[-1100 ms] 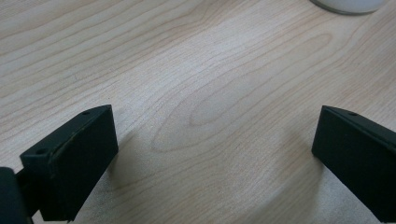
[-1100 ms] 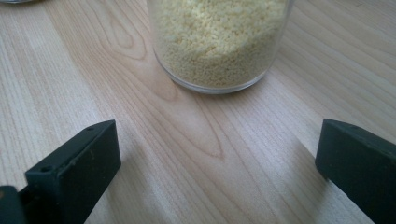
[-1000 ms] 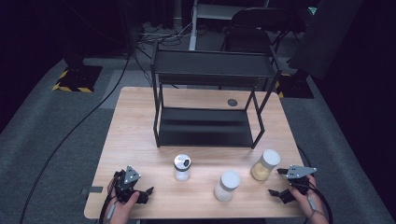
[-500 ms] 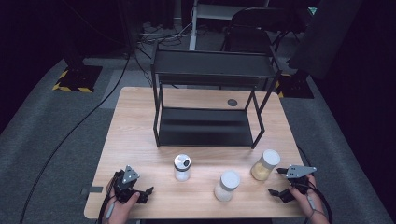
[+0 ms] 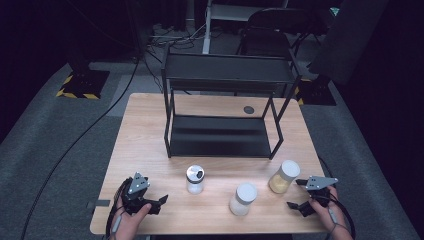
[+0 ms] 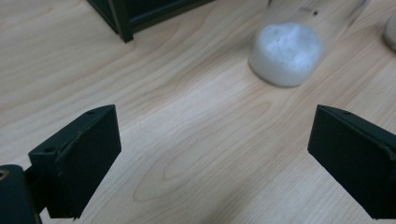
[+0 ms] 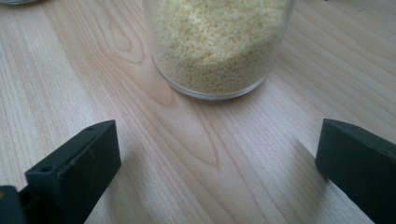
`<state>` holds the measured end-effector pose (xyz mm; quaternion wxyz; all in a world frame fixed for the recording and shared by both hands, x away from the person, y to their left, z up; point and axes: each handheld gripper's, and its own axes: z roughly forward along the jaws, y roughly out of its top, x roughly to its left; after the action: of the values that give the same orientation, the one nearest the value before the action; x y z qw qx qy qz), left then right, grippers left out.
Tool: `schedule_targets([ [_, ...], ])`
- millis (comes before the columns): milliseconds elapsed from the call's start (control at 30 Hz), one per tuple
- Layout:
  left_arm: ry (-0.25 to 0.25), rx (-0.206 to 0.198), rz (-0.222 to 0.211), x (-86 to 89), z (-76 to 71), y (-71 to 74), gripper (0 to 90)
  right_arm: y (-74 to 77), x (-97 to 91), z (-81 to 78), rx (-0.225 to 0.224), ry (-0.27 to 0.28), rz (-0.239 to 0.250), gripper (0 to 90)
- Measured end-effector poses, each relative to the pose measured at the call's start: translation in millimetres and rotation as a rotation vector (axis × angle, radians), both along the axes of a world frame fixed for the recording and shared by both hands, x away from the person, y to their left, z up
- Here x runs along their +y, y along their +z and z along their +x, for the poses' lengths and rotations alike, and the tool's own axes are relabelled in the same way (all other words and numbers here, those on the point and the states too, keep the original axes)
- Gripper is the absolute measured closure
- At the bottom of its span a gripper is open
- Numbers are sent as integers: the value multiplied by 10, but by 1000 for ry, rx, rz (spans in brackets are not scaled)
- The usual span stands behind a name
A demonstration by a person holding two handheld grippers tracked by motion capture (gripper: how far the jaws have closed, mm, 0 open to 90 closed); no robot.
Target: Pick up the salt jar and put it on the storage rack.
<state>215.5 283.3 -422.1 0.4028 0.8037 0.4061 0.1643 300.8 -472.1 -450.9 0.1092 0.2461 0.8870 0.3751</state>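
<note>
both tongs spread, empty; right tongs just short of the grain jar, next: slide in, pinch.

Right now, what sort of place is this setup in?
Probably a lab or studio set up for recording, not a kitchen: a lone wooden table on grey carpet, cables across the floor, and black-draped surroundings with hazard-taped stand bases.

yellow grain jar, white powder jar, black rack, light wood-grain table.
</note>
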Motion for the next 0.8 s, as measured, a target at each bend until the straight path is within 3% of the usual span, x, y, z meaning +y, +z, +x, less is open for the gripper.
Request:
schedule_targets([
  [200, -16, -33, 9, -48, -21, 130, 26, -1, 0, -1, 0, 0, 0, 0],
  [333, -26, -39, -18, -49, -13, 177, 26, 0, 0, -1, 0, 0, 0, 0],
  [800, -60, -53, -60, -166, 91, 226, 42, -1, 0, -1, 0, 0, 0, 0],
])
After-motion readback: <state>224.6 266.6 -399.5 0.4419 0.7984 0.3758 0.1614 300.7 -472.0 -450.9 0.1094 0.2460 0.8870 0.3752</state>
